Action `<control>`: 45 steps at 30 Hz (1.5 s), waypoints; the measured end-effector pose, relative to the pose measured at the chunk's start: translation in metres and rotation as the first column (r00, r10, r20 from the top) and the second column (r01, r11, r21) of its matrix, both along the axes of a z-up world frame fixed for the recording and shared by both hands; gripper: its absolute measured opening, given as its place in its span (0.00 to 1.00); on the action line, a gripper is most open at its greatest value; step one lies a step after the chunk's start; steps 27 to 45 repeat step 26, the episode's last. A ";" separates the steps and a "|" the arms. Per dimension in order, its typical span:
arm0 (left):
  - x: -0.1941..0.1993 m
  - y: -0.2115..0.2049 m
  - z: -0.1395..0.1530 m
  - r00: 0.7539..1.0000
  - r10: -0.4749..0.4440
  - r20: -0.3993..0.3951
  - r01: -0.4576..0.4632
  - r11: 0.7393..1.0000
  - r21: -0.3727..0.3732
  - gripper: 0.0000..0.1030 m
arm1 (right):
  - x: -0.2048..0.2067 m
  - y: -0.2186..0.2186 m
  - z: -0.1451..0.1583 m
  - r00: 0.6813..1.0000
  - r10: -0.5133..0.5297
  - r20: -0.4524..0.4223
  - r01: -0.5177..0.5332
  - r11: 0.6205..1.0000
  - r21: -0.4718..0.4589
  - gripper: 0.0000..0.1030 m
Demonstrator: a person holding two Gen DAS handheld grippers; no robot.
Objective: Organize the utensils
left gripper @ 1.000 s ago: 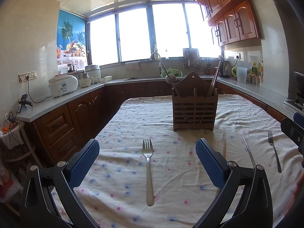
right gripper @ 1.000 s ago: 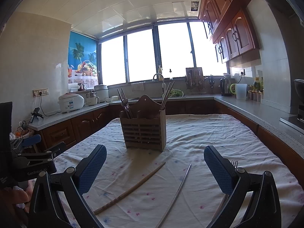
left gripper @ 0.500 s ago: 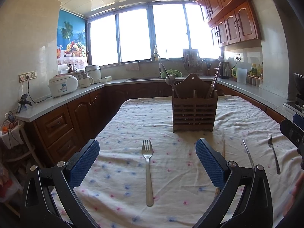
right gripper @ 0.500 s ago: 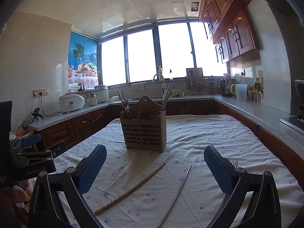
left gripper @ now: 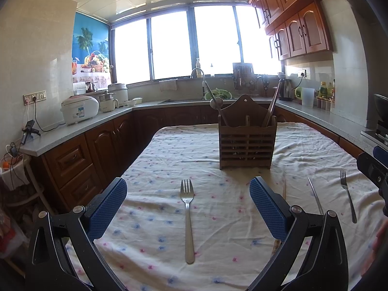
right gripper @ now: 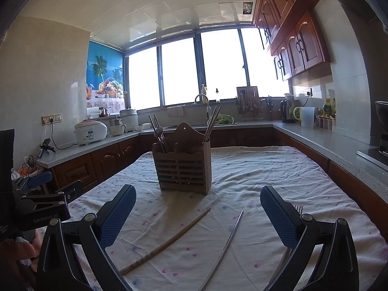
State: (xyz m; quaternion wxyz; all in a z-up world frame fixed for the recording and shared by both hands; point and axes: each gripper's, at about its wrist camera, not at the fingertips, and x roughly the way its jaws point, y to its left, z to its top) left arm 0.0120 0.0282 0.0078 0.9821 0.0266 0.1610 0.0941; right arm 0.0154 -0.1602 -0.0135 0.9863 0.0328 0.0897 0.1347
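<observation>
A wooden utensil holder [left gripper: 247, 143] [right gripper: 184, 167] stands mid-table with chopsticks and a spoon in it. A steel fork [left gripper: 188, 218] lies on the cloth between the fingers of my open left gripper [left gripper: 188, 206], which hovers above it. Further right lie a wooden chopstick [left gripper: 284, 189], a metal chopstick [left gripper: 315, 195] and a second fork [left gripper: 348, 194]. My right gripper [right gripper: 197, 211] is open over the wooden chopstick [right gripper: 167, 242] and the metal chopstick [right gripper: 225, 247]. The second fork's tines [right gripper: 298, 209] peek out behind its right finger.
The table wears a white flowered cloth [left gripper: 194, 150]. Dark wood counters run around the room, with a rice cooker [left gripper: 78, 109] at left, a sink [left gripper: 201, 97] at the back and a kettle [left gripper: 286, 92] at right. A hand [right gripper: 17, 249] holds the left gripper.
</observation>
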 end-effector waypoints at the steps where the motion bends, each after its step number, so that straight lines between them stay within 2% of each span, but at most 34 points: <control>1: 0.000 0.000 0.001 1.000 -0.001 0.000 0.001 1.000 -0.002 1.00 | 0.000 0.000 0.000 1.000 0.000 0.001 0.000 1.000 0.000 1.00; 45: 0.007 -0.005 -0.005 0.999 -0.027 -0.028 0.027 0.999 -0.021 1.00 | 0.007 -0.005 -0.006 1.000 -0.007 -0.030 0.008 1.000 0.015 1.00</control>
